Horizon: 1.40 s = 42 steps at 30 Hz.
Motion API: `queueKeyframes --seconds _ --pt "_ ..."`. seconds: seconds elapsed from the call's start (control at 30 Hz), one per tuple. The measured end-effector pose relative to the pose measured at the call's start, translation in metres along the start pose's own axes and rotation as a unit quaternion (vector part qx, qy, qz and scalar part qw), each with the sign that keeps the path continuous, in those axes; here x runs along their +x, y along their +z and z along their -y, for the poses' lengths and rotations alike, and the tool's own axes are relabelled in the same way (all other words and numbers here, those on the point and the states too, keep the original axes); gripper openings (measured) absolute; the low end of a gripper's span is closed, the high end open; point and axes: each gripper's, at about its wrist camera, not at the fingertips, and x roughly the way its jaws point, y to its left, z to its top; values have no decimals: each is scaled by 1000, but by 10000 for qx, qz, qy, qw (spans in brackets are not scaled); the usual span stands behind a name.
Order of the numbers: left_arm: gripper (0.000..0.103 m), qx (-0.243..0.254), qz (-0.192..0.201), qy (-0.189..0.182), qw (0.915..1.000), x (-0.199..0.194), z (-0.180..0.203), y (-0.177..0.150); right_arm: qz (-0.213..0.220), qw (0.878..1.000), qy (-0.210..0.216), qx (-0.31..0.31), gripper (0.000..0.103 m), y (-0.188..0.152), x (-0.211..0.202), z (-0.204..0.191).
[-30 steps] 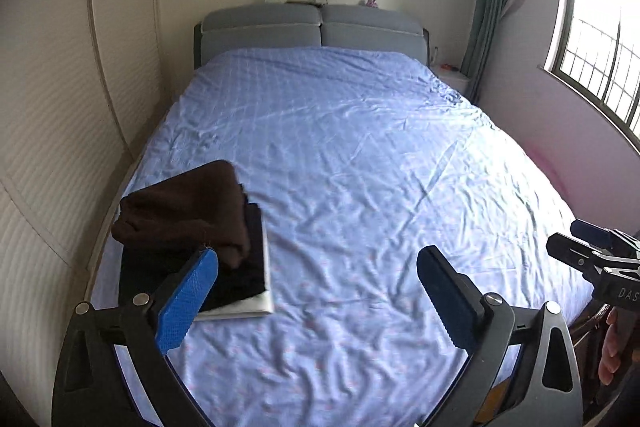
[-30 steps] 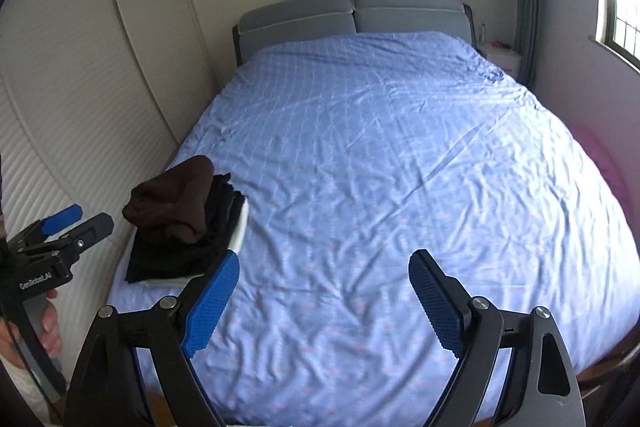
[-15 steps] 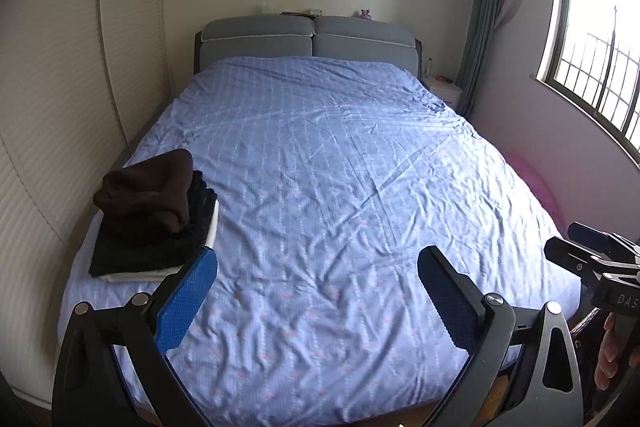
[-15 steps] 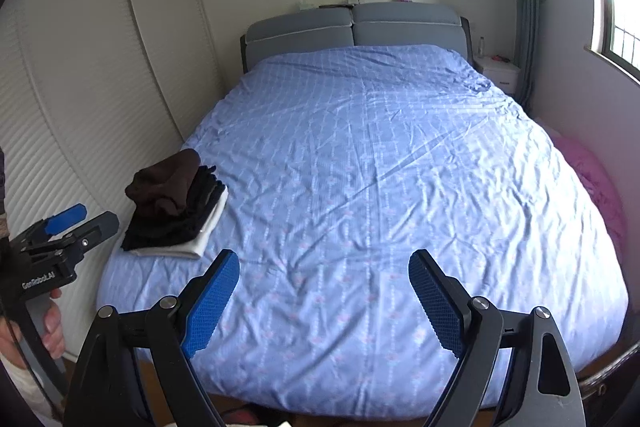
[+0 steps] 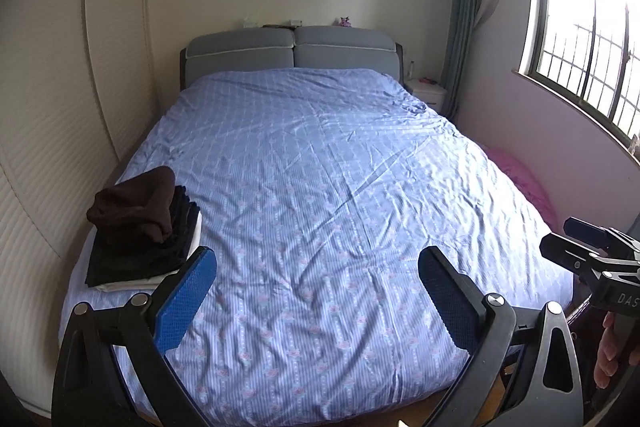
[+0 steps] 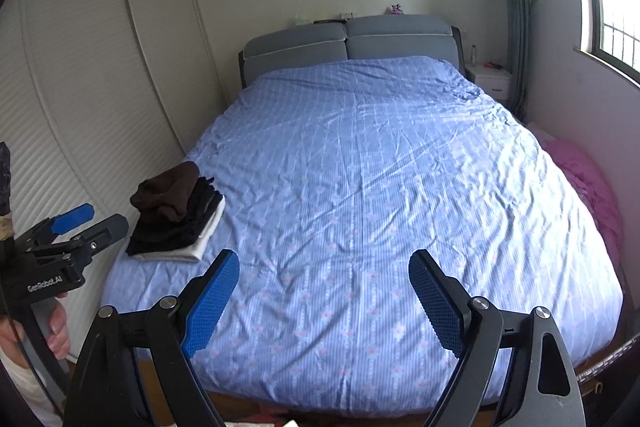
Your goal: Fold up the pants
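Observation:
A stack of folded clothes lies at the bed's near left corner: brown pants on top, black garments under them, a white one at the bottom. It also shows in the right wrist view. My left gripper is open and empty, held back from the foot of the bed, right of the stack. My right gripper is open and empty above the foot of the bed. Each gripper shows at the edge of the other's view, the right one and the left one.
The bed has a blue patterned cover and a grey headboard. White wardrobe doors stand along the left. A window, a white nightstand and a pink heap are on the right.
Both grippers have pulled back and up from the bed, so the stack and bed look smaller and farther. Both stay open and empty.

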Motion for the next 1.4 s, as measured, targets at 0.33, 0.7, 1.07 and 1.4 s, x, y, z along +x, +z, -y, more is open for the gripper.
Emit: queueKeyframes --seconds 0.33,0.7,1.07,1.4 --pt "103 63 150 8 9999 -10 13 -1 79 9999 -75 68 88 -3 -14 13" --pt "103 -37 110 -21 9999 -16 14 -3 147 9998 -154 40 88 -4 -22 16" --pt "103 4 147 -69 9999 -22 16 -6 152 9998 -159 24 88 -6 -25 17" --pt "103 -28 144 -120 9998 -23 13 -6 169 9997 -181 29 88 -7 -31 19"
